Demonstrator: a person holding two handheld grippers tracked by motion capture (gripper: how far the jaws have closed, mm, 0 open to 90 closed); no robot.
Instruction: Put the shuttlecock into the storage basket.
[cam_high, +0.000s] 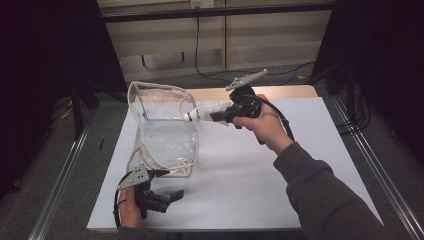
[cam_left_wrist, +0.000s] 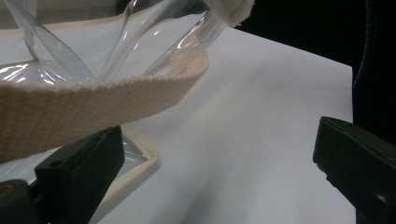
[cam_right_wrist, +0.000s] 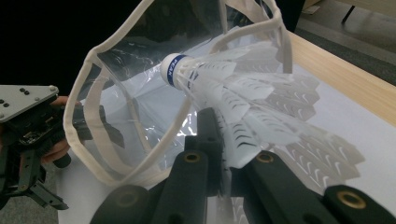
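A clear plastic bag (cam_high: 165, 127) with beige fabric trim stands on the white sheet (cam_high: 250, 175), its mouth facing right. My right gripper (cam_high: 219, 114) is shut on the feathers of a white shuttlecock (cam_high: 200, 112), whose cork tip with a blue band (cam_right_wrist: 173, 70) sits at the bag's rim (cam_right_wrist: 88, 93). The right gripper (cam_right_wrist: 224, 154) pinches the skirt near its base. At the near left, my left gripper (cam_high: 167, 184) stands open beside the bag's lower corner. In the left gripper view its jaws are wide apart (cam_left_wrist: 215, 158), and a beige strap (cam_left_wrist: 93, 102) crosses above the left jaw.
The white sheet covers a wooden table (cam_high: 285, 91), with bare room on its right half. Dark stands and metal rails (cam_high: 60, 175) flank the table. A cable (cam_high: 197, 45) hangs at the back wall. The other hand's gripper (cam_right_wrist: 28, 121) shows left of the bag.
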